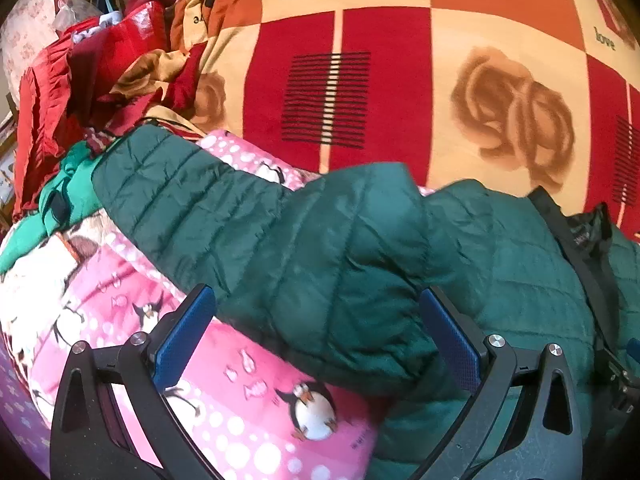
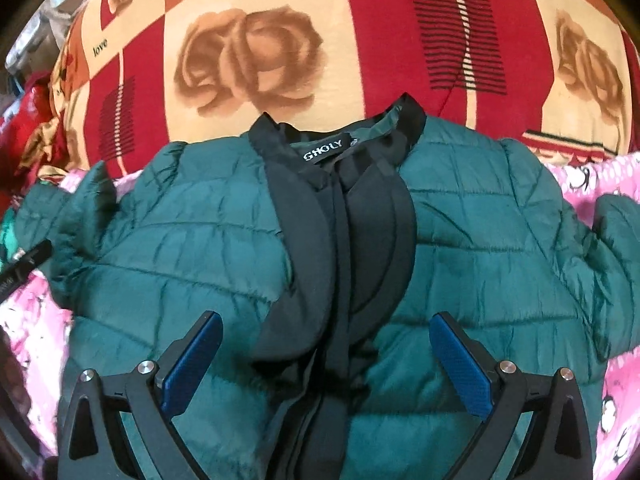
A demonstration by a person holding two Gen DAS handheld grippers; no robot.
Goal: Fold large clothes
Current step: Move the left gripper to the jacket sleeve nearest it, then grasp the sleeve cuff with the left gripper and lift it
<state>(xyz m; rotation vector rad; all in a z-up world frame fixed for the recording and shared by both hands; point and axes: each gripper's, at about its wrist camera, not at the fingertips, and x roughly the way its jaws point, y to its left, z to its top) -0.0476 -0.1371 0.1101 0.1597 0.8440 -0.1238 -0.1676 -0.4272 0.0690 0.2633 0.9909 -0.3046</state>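
The left gripper (image 1: 316, 336) hangs spread over the jacket's sleeve (image 1: 256, 216): pinch near the cuff and carry it across the chest. The right gripper (image 2: 326, 354), also spread, hovers over the jacket (image 2: 180, 248), lying front-up on a pink blanket (image 1: 224, 400) on the bed (image 2: 360, 60). Red clothes (image 1: 60, 92) are piled at far left.

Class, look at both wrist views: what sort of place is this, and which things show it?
Probably a bedroom at home. A green quilted jacket lies on a pink penguin blanket over a red-and-cream rose bedspread, with heaped red clothes to the side.
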